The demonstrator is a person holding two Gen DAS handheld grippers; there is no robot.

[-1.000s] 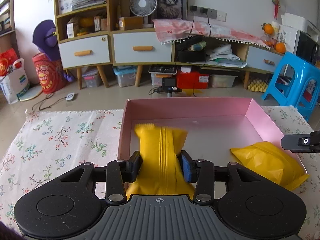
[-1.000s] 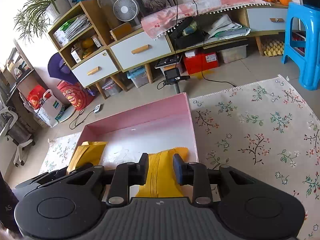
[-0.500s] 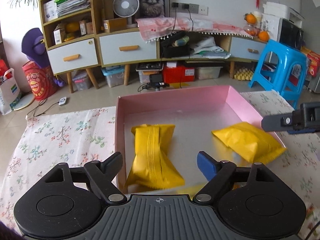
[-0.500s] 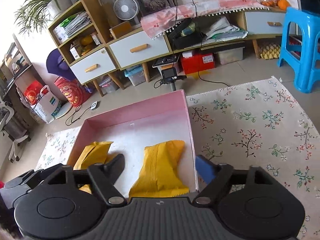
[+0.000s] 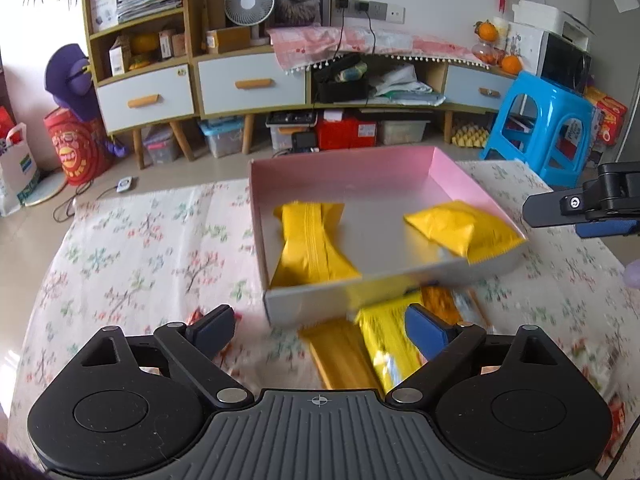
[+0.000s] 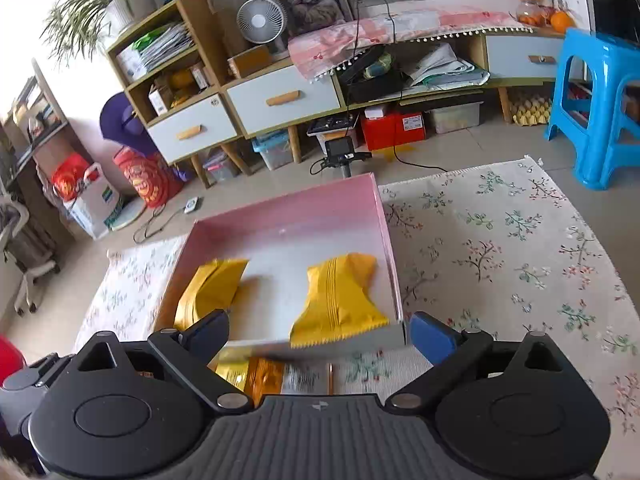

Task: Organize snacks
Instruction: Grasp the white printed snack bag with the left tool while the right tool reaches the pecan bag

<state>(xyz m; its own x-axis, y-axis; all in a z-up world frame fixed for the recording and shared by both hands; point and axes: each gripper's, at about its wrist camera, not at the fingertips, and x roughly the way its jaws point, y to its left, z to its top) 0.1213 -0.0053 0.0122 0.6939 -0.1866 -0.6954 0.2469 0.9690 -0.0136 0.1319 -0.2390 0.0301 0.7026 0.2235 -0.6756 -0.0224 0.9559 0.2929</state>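
Both my hand-held grippers — left (image 5: 320, 330), right (image 6: 320, 330) — stand apart, empty. Next: descend squarely over a loose yellow packet (image 5: 388, 344) near the pink box (image 5: 340, 164) — pinch mid-body.

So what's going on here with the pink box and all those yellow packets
A person is sorting snacks into a pink box on a floral cloth, with a handheld gripper in each hand. Two yellow packets lie inside it, one on the left and one at the right wall. Both the left gripper and the right gripper are open and hold nothing. More snack packets wait on the cloth in front of the box.
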